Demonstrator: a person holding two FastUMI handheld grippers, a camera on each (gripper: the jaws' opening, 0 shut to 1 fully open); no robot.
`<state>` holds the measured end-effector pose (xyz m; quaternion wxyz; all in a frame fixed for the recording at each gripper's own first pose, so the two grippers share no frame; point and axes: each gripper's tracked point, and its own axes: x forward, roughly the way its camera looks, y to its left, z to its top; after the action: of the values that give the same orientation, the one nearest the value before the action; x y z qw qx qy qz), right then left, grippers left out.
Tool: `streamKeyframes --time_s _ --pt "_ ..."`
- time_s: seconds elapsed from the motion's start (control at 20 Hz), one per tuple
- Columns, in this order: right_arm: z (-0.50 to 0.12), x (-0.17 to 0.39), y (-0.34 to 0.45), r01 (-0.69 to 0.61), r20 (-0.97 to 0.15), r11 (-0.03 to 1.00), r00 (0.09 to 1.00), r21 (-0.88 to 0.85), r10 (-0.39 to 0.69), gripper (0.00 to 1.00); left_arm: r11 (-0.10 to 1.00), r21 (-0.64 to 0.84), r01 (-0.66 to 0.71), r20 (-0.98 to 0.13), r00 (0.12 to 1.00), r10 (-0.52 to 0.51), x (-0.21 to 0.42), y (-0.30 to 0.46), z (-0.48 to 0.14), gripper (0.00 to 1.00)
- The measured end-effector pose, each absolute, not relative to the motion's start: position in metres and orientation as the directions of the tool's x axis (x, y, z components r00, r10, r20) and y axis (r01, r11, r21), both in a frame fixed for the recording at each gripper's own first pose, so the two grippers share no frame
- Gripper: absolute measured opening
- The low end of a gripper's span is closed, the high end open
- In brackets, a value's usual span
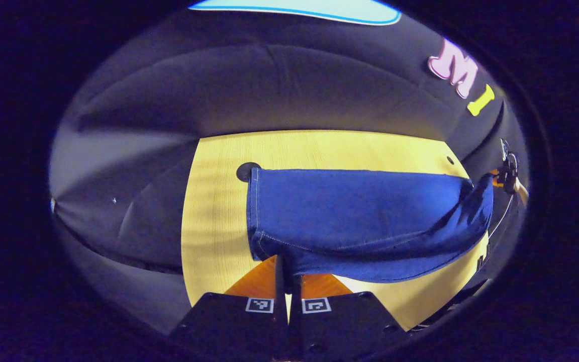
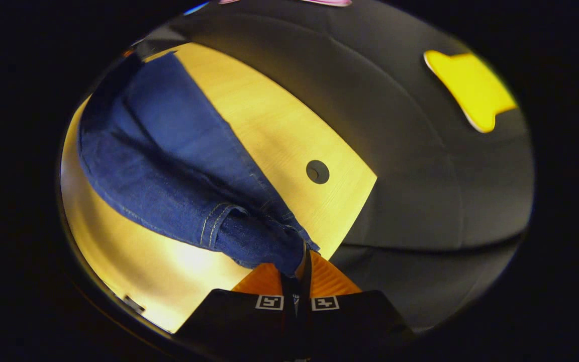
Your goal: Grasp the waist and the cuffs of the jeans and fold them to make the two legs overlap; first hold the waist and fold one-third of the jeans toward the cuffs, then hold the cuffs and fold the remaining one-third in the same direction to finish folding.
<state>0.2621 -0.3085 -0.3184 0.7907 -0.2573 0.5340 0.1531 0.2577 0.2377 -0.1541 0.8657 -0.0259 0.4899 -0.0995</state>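
— Denim jeans (image 1: 360, 221) lie across the wooden table (image 1: 219, 201); left gripper (image 1: 288, 281) pinches the cuffs at six o'clock.

— Right gripper (image 2: 302, 274) pinches the waist; lift both ends level together.

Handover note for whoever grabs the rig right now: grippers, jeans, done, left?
Left hand-held gripper: shut on the near edge of the blue denim jeans, by the cuff end.
Right hand-held gripper: shut on the bunched far end of the jeans.
Jeans stretch across the light wooden table, legs apparently already overlapped.
Left to do: both one-third folds, waist end first, then cuffs.
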Motion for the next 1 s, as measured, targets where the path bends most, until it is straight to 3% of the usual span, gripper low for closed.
streamKeyframes --time_s 0.1,0.25,0.4,0.45,0.5,0.7,0.85,1.0 --pt "-0.333 0.276 -0.308 -0.395 -0.95 0.91 0.313 -0.127 0.003 0.05 0.972 -0.218 0.086 -0.84 0.491 -0.232 0.255 0.24 -0.16 0.06" --pt "-0.333 0.298 -0.306 -0.267 -0.954 0.961 0.3 -0.069 0.015 0.06 0.978 -0.207 -0.007 -0.867 0.464 -0.18 0.249 0.244 -0.165 0.04" --pt "-0.311 0.306 -0.299 -0.154 -0.954 0.987 0.299 -0.044 0.004 0.1 0.982 -0.184 -0.047 -0.875 0.463 -0.142 0.25 0.241 -0.152 0.14" --pt "-0.303 0.312 -0.299 -0.11 -0.95 0.993 0.313 -0.046 -0.009 0.14 0.986 -0.158 -0.056 -0.874 0.472 -0.113 0.25 0.245 -0.141 0.25" --pt "-0.299 0.32 -0.296 -0.061 -0.942 0.998 0.334 -0.024 -0.002 0.43 0.989 -0.14 -0.051 -0.868 0.486 -0.098 0.25 0.247 -0.125 0.25" --pt "-0.269 0.321 -0.29 0.109 -0.883 0.987 0.467 0.119 0.054 1.0 0.998 -0.067 0.004 -0.813 0.579 -0.057 0.248 0.245 -0.084 0.99" --pt "-0.258 0.3 -0.287 0.192 -0.832 0.97 0.554 0.151 0.019 0.99 0.996 0.063 0.061 -0.733 0.68 0.005 0.233 0.232 -0.071 0.97" --pt "-0.242 0.274 -0.287 0.269 -0.789 0.962 0.601 0.05 -0.127 0.99 0.981 0.185 0.054 -0.618 0.783 0.074 0.21 0.209 -0.049 0.97"
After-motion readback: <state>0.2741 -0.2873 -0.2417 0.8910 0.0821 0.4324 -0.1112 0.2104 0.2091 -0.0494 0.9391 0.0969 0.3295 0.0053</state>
